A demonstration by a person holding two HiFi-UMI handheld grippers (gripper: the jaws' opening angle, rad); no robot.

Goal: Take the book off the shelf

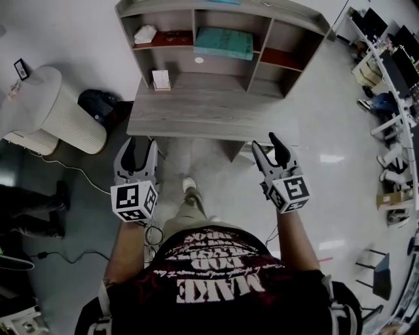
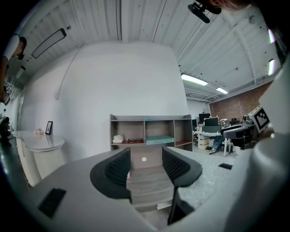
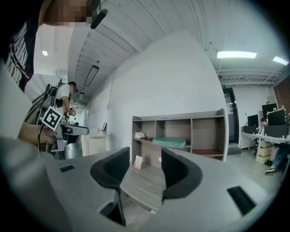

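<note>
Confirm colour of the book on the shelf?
Teal. The book lies flat in the middle compartment; head view shows it best.

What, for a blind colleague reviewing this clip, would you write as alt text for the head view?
Seen from above, a person faces a gray desk, holding the left gripper and the right gripper open and empty near its front edge. A teal book lies flat in the middle compartment of the shelf at the desk's back.

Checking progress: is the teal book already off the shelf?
No, the teal book lies flat in the middle compartment of the shelf.
</note>
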